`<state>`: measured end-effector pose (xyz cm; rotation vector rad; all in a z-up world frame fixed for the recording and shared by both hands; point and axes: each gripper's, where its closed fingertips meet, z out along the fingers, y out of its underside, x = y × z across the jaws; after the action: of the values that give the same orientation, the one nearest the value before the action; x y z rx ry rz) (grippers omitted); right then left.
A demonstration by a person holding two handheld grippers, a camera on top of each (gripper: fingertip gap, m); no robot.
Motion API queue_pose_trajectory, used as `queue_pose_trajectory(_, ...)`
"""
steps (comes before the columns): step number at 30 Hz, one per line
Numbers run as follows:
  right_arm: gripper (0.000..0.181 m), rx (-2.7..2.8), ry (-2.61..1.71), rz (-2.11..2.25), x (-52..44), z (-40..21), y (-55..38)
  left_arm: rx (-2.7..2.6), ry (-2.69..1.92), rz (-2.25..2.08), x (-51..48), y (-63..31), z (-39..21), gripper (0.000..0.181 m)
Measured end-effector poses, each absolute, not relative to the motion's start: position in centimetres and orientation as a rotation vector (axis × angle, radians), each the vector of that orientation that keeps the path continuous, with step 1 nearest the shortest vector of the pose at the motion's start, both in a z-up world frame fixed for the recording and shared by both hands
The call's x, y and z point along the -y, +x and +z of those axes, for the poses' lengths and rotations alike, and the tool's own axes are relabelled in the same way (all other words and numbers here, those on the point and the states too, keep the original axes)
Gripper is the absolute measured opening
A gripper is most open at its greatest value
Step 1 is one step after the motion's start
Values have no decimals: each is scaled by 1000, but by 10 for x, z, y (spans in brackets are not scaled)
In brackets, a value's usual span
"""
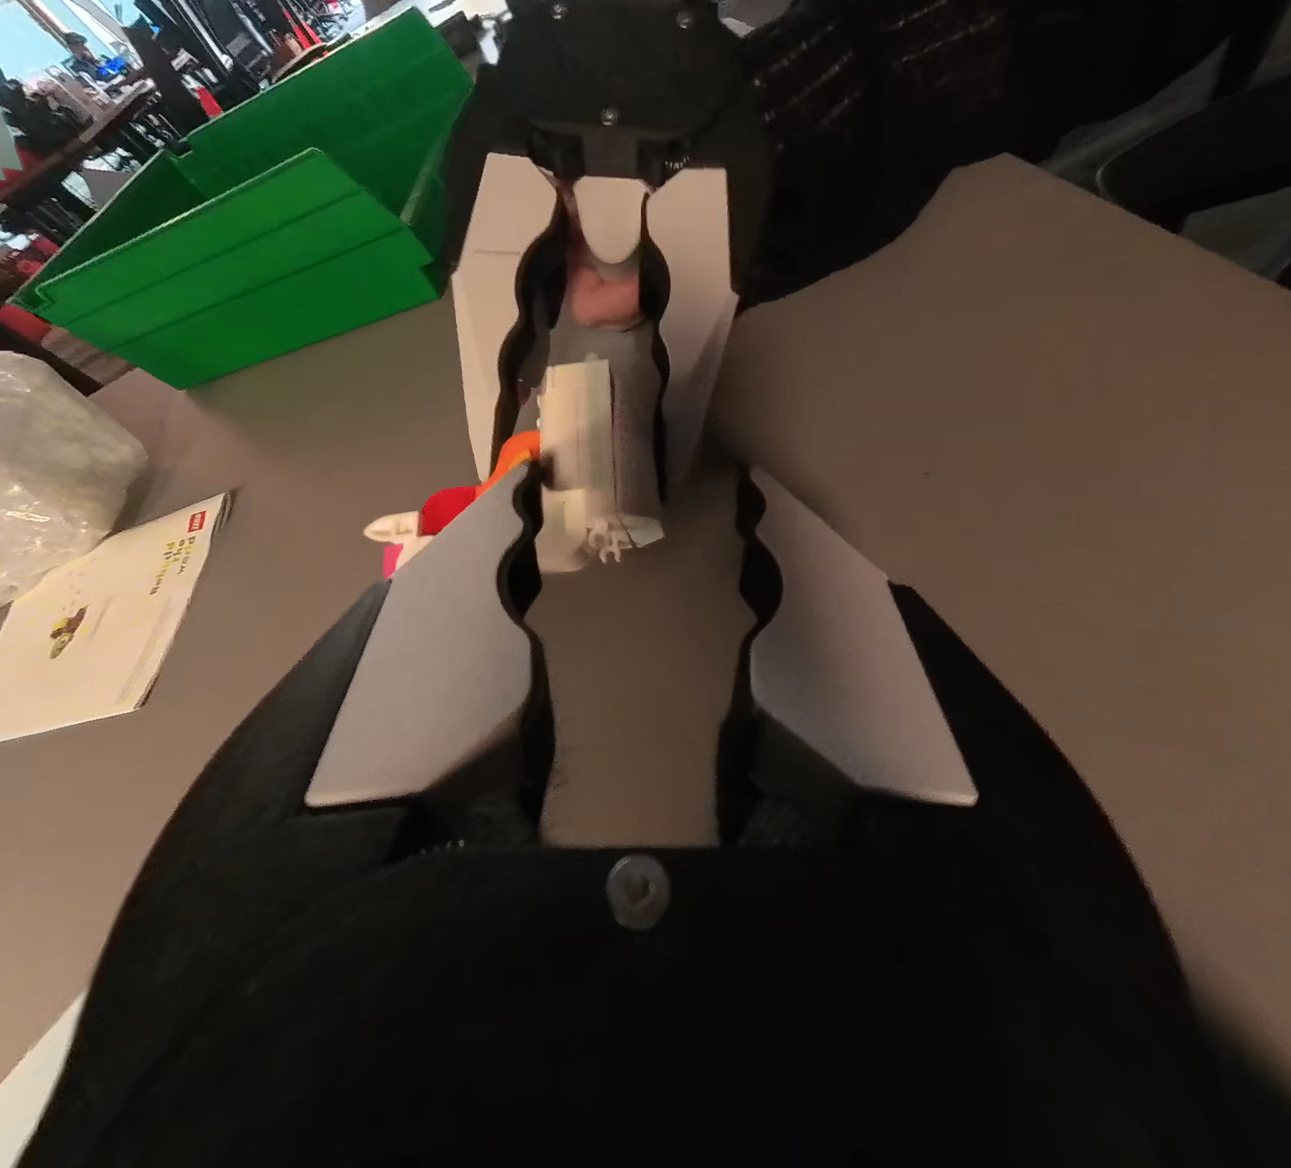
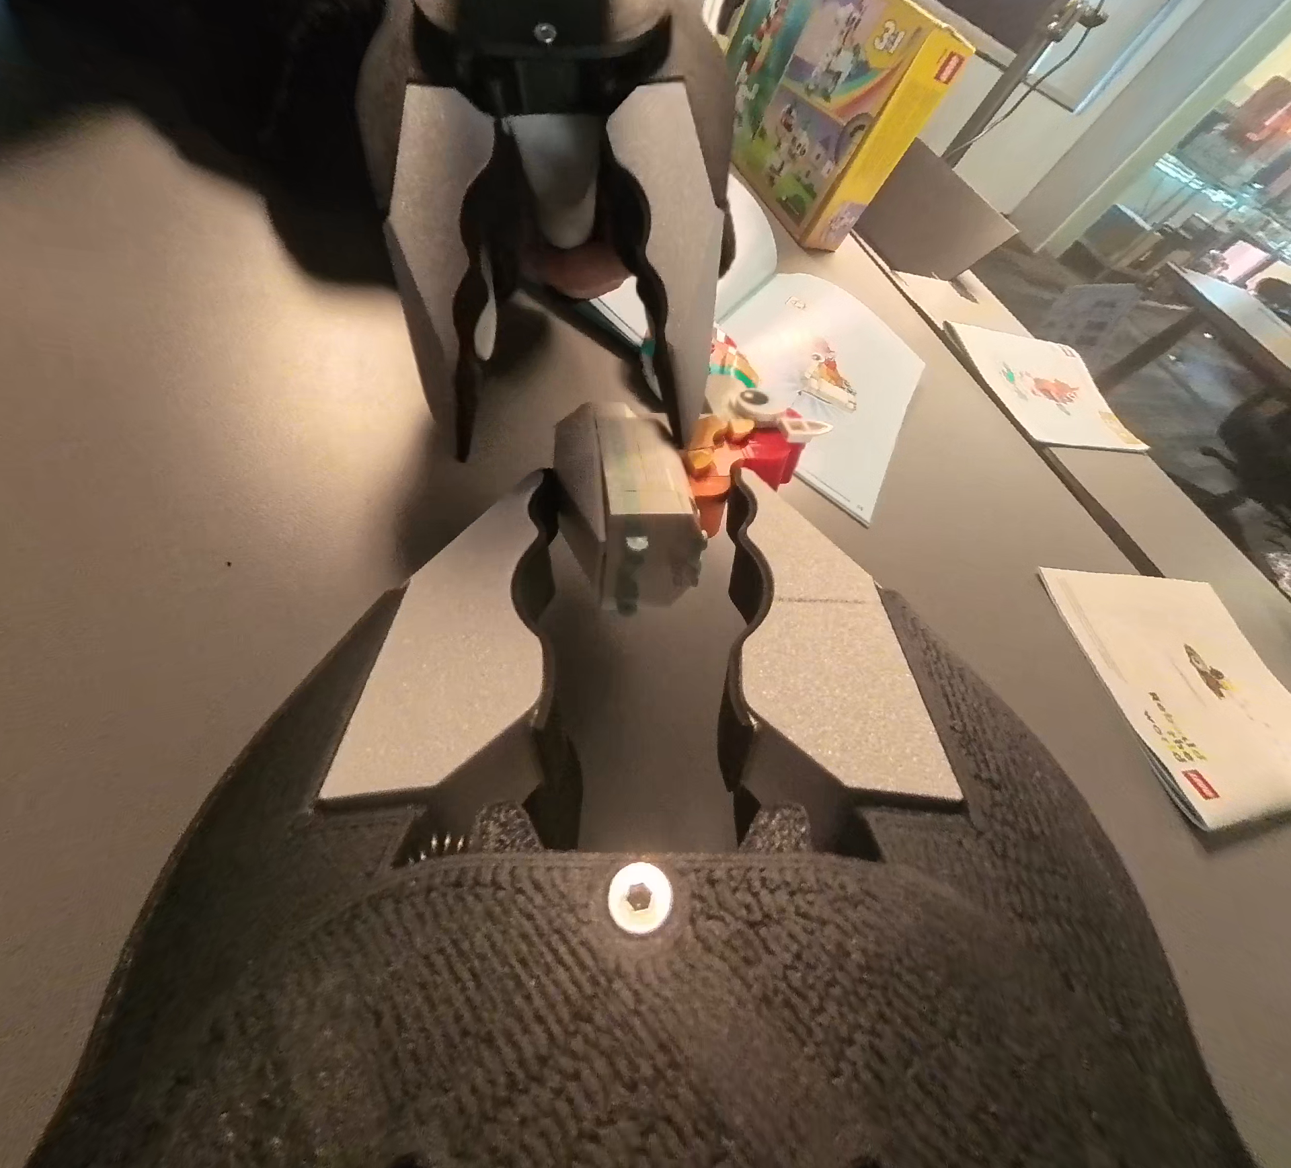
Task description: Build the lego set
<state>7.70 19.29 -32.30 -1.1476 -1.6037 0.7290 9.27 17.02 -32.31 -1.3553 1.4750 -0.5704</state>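
Observation:
A white and grey lego assembly [image 2: 643,506] with orange pieces [image 2: 709,471] on one side sits between the fingertips of my right gripper [image 2: 639,492], which is shut on it just above the grey table [image 2: 209,436]. My left gripper [image 1: 637,485] faces it from the opposite side and is open. The assembly [image 1: 594,457] lies at the left gripper's left fingertip [image 1: 517,506], in front of the open gap. In the right wrist view one finger of the left gripper [image 2: 571,443] touches the assembly's far edge. The right gripper [image 1: 587,485] also shows in the left wrist view.
Red and white loose pieces [image 2: 768,457] lie beside the assembly. An open instruction booklet [image 2: 824,366], two more booklets [image 2: 1041,387] [image 2: 1187,680] and the lego box [image 2: 838,86] lie to the right. Green bins [image 1: 279,240] and a plastic bag [image 1: 49,450] stand at the table's far side. The tips of both grippers are at nearly the same place.

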Motion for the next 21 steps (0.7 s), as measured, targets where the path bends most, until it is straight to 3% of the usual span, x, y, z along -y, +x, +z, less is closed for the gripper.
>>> queue_pose_trajectory(13,47,1557,-1111,727,-195,-316,75,-1390,-1386,-497,-183,91,-312,31)
queue_pose_trajectory(21,47,1556,-1115,731,-195,-315,75,-1380,-1383,-524,-183,90,-311,31)
